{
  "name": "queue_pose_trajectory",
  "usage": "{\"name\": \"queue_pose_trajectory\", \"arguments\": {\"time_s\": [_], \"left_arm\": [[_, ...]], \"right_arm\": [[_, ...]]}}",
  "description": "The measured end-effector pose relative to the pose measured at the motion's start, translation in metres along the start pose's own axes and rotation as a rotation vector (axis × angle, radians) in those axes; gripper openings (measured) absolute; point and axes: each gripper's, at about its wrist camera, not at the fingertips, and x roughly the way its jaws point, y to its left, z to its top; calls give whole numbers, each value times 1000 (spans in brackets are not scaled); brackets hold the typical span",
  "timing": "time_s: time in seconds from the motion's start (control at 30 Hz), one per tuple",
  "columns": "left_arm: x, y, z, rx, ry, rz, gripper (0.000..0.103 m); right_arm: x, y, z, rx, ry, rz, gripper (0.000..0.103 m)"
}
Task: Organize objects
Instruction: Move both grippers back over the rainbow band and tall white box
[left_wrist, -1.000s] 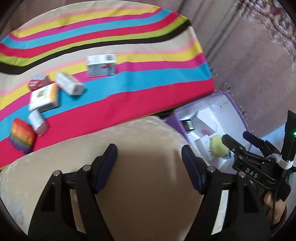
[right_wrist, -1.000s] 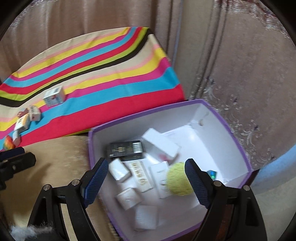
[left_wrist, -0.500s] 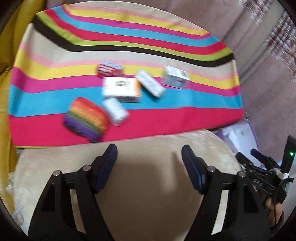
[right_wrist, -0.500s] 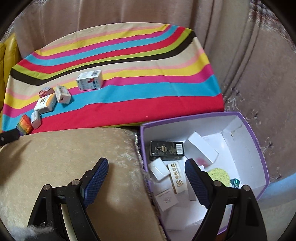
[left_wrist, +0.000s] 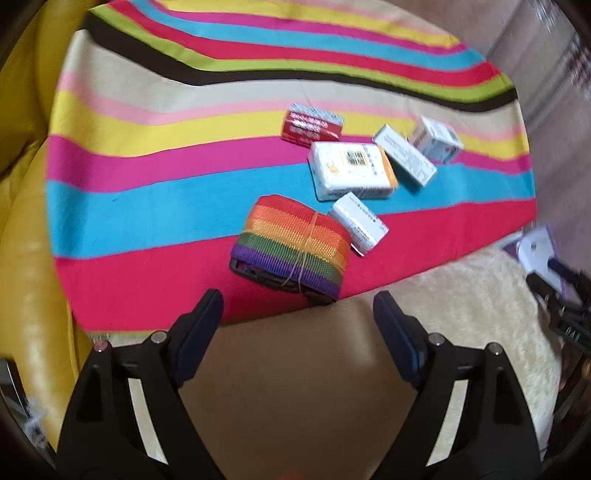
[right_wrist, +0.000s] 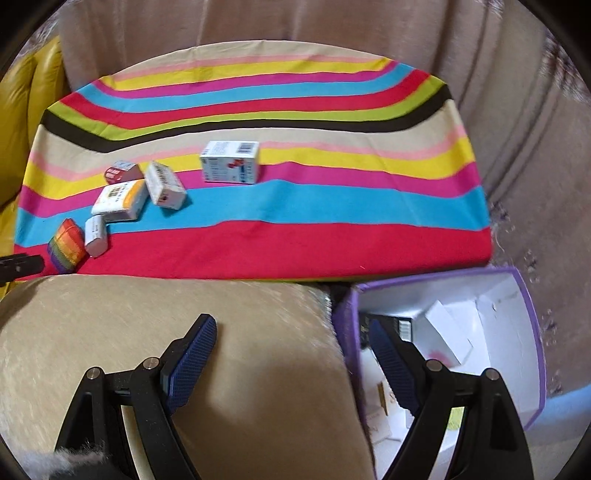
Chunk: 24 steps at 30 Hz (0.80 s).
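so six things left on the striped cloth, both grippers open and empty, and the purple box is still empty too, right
Not quite: the purple box is not empty. The right wrist view shows white cartons and a black one inside it. The rest holds: six things lie on the striped cloth, and the left gripper and right gripper are open with nothing between the fingers.

both wrist cams downward, sharing striped cloth (left_wrist: 147, 206)

The open purple cardboard box with a white inside (right_wrist: 532, 332) is partly hidden: the right gripper's finger covers its near contents, a black carton (right_wrist: 402, 326) shows only partly, and box lettering stays unreadable.
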Motion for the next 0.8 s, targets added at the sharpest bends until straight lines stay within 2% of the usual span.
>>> {"name": "queue_pose_trajectory", "arguments": {"time_s": [0.23,0.33,0.47,0.63,0.8], "left_arm": [[25,-1,15,70,71,11,89],[33,-2,19,89,94,38,89],[44,2,23,99,121,36,89],[51,1,24,123,128,15,87],[49,2,22,112,97,6,84]], "right_arm": [[10,22,17,-68,8,31,86],[14,28,26,-84,7,47,86],[22,41,42,-114,4,64,86],[31,62,59,-175,-6,69,86],[42,86,72,-264,-25,58,86]]}}
